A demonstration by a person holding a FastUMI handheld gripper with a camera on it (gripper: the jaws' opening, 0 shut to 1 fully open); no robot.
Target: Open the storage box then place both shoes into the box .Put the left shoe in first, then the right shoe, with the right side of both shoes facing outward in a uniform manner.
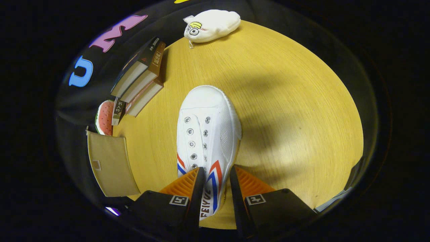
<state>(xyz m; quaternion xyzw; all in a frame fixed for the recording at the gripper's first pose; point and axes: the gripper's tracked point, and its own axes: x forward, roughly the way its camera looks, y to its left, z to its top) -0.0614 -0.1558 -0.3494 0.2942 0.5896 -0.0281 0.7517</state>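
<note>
1. Gripper view: the gripper (216,179) points down at a wooden tabletop (285,101), its two fingers straddling the rear part of a white canvas shoe (206,134). The shoe's toe points away, beyond the fingertips; its heel end lies back between the fingers.
2. The fingers stand apart. One finger lies against the shoe's side by the striped panel; the other has a sliver of tabletop showing between it and the shoe. I would call it a gripper closing around the shoe, not yet clamped on it.
3. Handling, as a judgement: a canvas upper with a rubber sole should be light and easy to lift. The cloth sides are soft and will fold inward under pressure, while the sole rim is stiffer and grippy. The shoe has no laces in its eyelets, so the opening may collapse further.
4. Where to take hold: across the heel or mid-section, low enough to press on the sole rim, so the shoe does not swing toe-down.
5. Beyond the fingers and to the left lie stacked books (141,79), a watermelon-slice toy (104,117) and a beige flap (111,164), possibly part of the storage box; I cannot tell. A white plush pouch (211,25) sits far ahead.
</note>
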